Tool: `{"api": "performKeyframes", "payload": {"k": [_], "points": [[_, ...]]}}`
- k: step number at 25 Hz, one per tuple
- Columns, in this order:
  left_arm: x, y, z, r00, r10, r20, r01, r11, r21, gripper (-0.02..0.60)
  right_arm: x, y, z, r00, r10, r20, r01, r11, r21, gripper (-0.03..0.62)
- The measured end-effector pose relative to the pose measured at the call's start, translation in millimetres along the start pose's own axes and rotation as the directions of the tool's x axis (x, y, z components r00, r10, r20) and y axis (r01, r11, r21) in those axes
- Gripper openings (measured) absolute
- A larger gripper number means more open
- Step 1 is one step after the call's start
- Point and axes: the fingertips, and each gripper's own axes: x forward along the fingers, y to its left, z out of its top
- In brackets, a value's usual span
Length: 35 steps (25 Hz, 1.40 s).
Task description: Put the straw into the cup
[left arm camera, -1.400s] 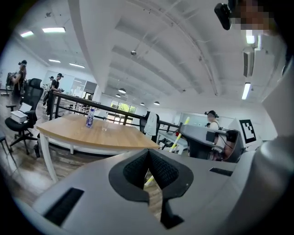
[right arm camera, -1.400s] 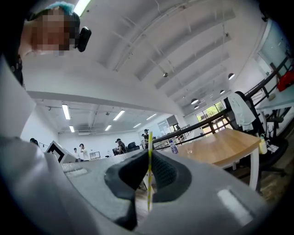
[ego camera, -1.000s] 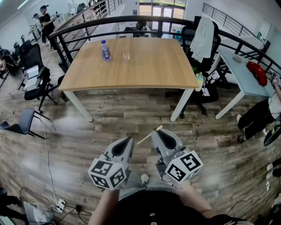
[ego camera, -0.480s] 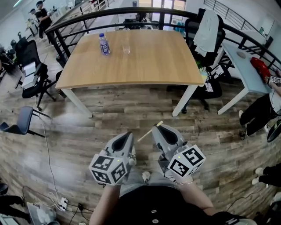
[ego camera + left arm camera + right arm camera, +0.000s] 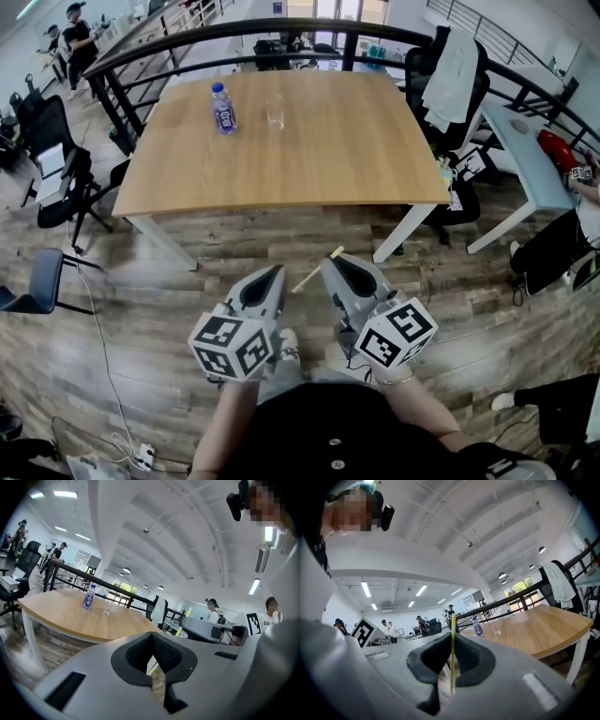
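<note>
Right gripper view: right gripper (image 5: 451, 660) jaws clamped on the straw (image 5: 452, 634), upright between them. Left gripper (image 5: 153, 665) jaws closed, empty. Cup (image 5: 497, 631) well ahead of both jaws on tabletop (image 5: 534, 625). Pickup done; insertion remains.

wooden table (image 5: 328, 141), plank floor (image 5: 272, 246), black railing (image 5: 349, 49)

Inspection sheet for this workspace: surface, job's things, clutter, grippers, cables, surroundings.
Surface: wooden table, mostly bare, standing ahead of both grippers.
Job's things: clear cup upright near the table's far edge; straw off the table, carried.
Clutter: water bottle standing left of the cup.
Grippers: right gripper shut on the straw; left gripper shut, empty; both over the floor.
Cables: cable running to a power strip on the floor.
Surroundings: office chairs, black railing, people at the far left.
</note>
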Motion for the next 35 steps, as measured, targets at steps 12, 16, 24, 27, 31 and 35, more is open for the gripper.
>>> {"api": "performKeyframes", "payload": {"k": [12,16,24,27,31,35], "points": [[46,103,52,0.997,-0.067,-0.044,0.067,0.998,-0.002,0.017,121,-25,2,0.998,-0.065,0.004,0.065,0.998,0.018,0.015],[58,115,52,0.994,-0.085,-0.064,0.085,0.996,-0.013,0.017,133,-34,1,0.997,-0.083,-0.002,0.083,0.996,0.025,0.015],[77,137,53,0.99,-0.095,-0.102,0.091,0.995,-0.036,0.017,164,-58,4,0.995,-0.098,0.002,0.098,0.994,0.049,0.015],[81,156,62,0.991,-0.083,-0.107,0.079,0.996,-0.037,0.017,184,-64,9,0.995,-0.104,0.009,0.104,0.993,0.049,0.015],[94,177,70,0.991,-0.076,-0.107,0.072,0.997,-0.042,0.017,207,-74,7,0.995,-0.096,-0.002,0.096,0.994,0.049,0.015],[126,188,78,0.992,-0.073,-0.101,0.069,0.997,-0.046,0.017,227,-102,10,0.996,-0.09,-0.009,0.09,0.995,0.046,0.015]]}}
